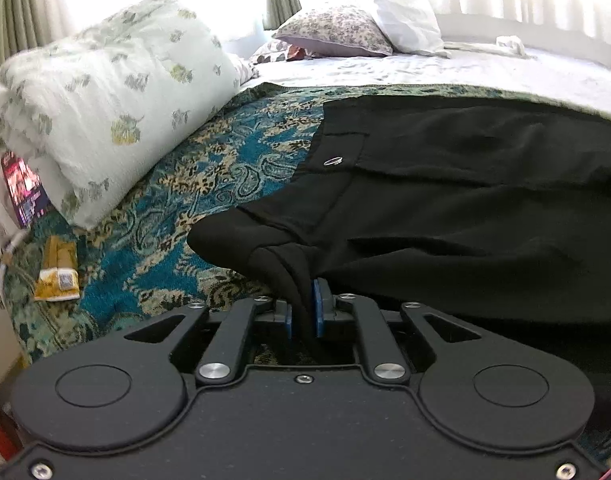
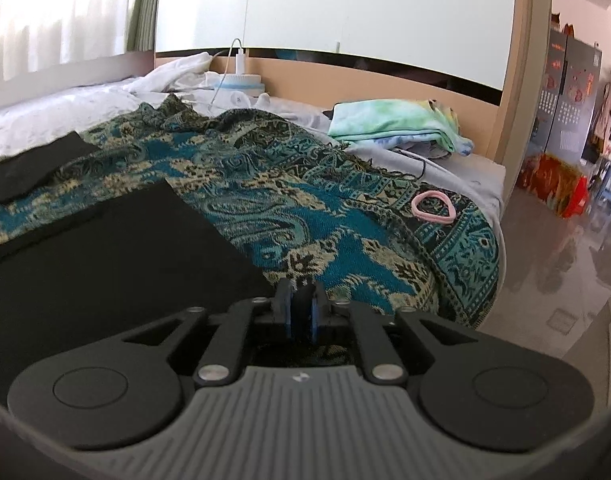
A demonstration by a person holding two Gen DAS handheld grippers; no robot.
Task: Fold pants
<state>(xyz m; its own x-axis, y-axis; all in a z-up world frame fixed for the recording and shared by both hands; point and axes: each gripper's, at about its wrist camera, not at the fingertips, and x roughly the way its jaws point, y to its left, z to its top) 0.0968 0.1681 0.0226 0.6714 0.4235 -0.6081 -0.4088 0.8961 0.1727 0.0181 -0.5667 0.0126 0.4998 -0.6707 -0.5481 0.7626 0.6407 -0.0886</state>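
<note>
Black pants lie spread on the patterned teal blanket covering the bed. Left hand-held gripper: jaws narrowed, pinching a bunched fold of the pants at the waistband end, near edge. Right hand-held gripper: jaws narrowed, dark cloth of the pants clamped between the blue pads at a leg corner. Floral pillow far left; pink hair tie on the blanket, right.

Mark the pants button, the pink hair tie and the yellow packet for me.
pants button point(image 1: 332, 161), left wrist view, on the silver ring.
pink hair tie point(image 2: 419, 202), right wrist view, on its left loop.
yellow packet point(image 1: 57, 276), left wrist view, on its middle.
</note>
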